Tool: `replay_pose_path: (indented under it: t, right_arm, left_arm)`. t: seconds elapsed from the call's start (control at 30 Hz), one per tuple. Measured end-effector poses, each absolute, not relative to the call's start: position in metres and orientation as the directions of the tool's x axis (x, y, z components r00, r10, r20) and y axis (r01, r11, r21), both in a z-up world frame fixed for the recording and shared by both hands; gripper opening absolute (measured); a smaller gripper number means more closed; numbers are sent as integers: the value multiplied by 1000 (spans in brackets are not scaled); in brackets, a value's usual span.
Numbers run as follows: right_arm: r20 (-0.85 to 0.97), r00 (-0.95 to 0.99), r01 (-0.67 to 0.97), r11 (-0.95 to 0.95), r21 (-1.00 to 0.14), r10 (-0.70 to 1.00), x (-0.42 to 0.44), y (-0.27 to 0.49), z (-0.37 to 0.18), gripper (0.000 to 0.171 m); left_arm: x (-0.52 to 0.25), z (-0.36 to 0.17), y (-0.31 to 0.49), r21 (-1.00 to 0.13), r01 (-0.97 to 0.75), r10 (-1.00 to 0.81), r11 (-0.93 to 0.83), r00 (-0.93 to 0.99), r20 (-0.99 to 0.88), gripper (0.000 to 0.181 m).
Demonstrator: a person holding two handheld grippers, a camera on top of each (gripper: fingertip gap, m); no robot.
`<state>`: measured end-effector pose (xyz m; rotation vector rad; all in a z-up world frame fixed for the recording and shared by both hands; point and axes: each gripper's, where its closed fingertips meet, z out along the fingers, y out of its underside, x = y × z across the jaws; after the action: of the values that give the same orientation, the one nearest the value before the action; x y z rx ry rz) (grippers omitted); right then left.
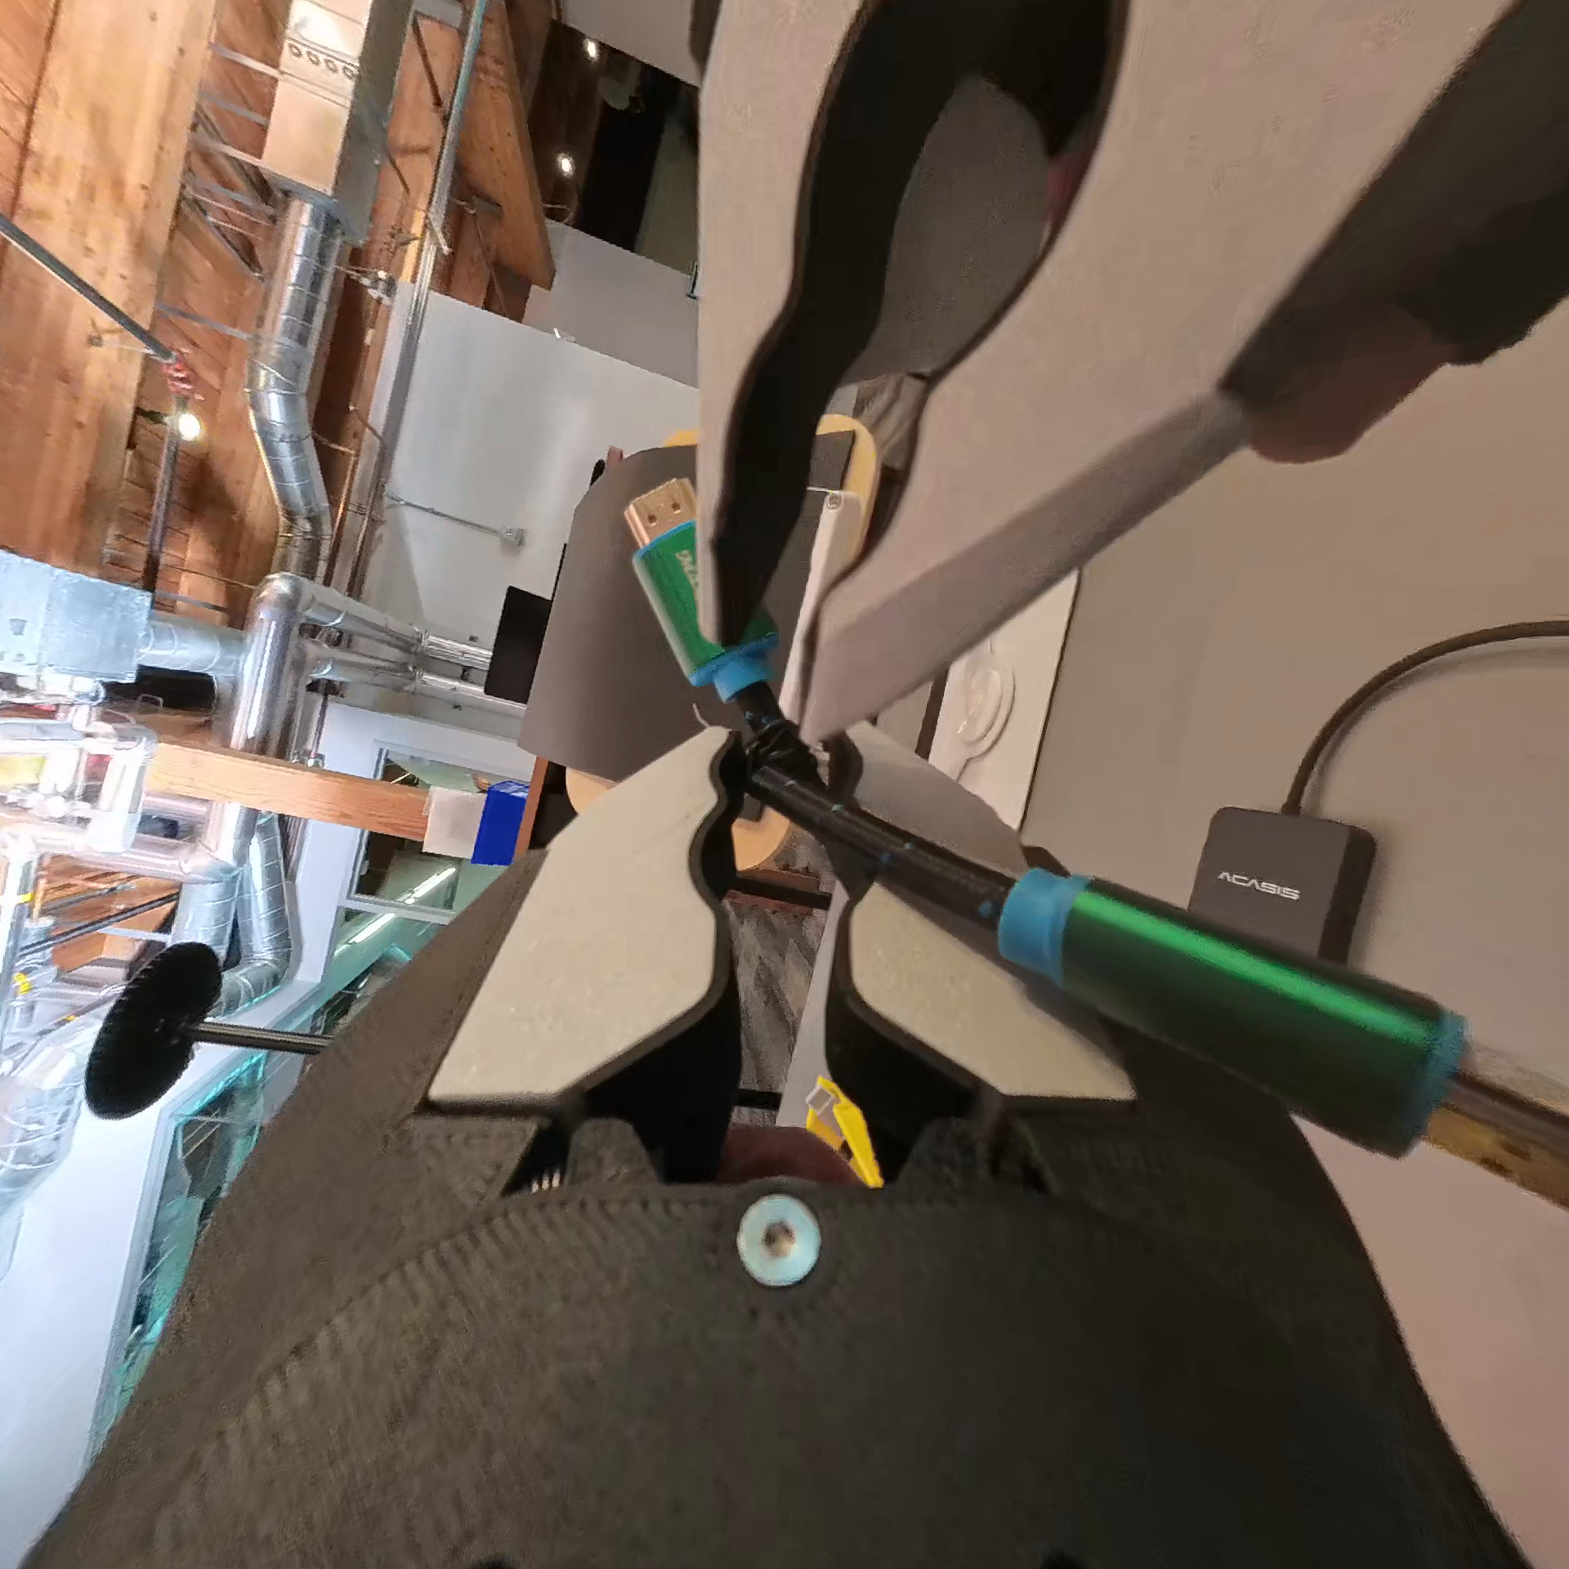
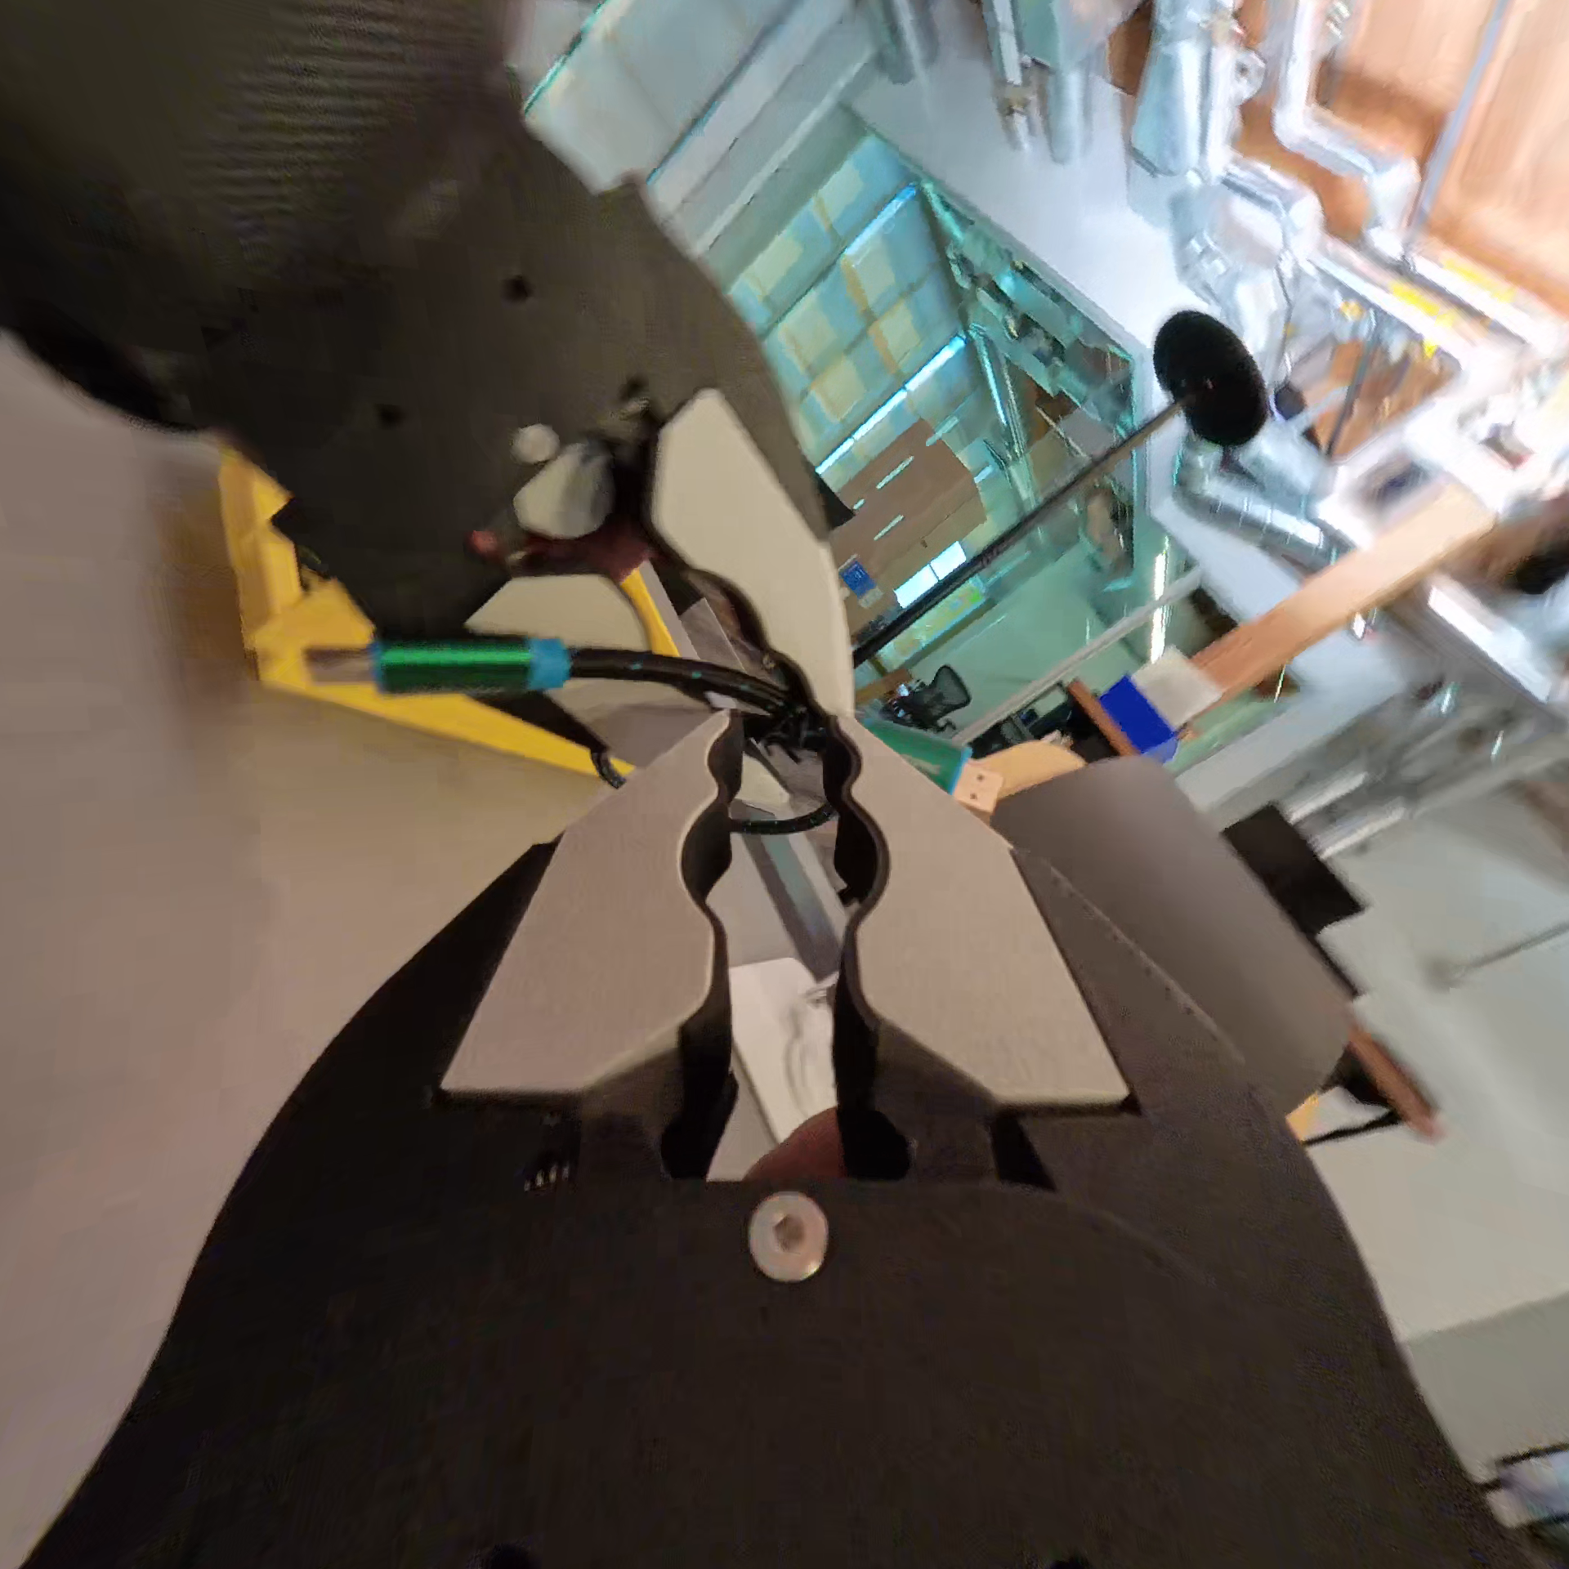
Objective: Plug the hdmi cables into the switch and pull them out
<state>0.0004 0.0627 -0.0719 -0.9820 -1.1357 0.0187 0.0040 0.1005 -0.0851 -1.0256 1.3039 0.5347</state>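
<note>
Grey tabletop (image 1: 1273,645) under timber ceiling and steel ducts. Left gripper (image 1: 777,756) and right gripper (image 2: 785,734) both pinch the braided black HDMI cable bundle (image 1: 891,849) at their tips, closely crowded together. Two green metallic HDMI plugs (image 1: 1223,976) (image 1: 671,569) project freely; dark rectangular switch (image 1: 1273,883) lies beside, unplugged.

Both views are bright and evenly lit, with ceiling spot lamps (image 1: 188,424) glowing at about ten o'clock in the left wrist view and daylight through glass panels (image 2: 857,280) at twelve in the right. Wide-angle distortion bends lines toward the edges. Motion blur smears the right view's ten o'clock corner and the green connector (image 1: 1231,989) at four o'clock in the left.
</note>
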Motion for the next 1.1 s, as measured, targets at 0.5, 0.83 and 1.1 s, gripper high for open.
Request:
replay_pose_path:
  t: [0.5, 0.83, 1.1]
  right_arm:
    - [774, 400, 506, 586, -633, 491, 2, 65, -83, 0]
    - [126, 451, 28, 127, -991, 884, 4, 65, -77, 0]
    - [-319, 247, -225, -266, -937, 915, 9, 75, -87, 0]
  left_arm:
    - [9, -88, 94, -244, -828, -200, 504, 163, -966, 18]
    - [8, -86, 94, -193, -839, -150, 508, 135, -979, 18]
    - [10, -86, 92, -225, -819, -162, 527, 163, -973, 17]
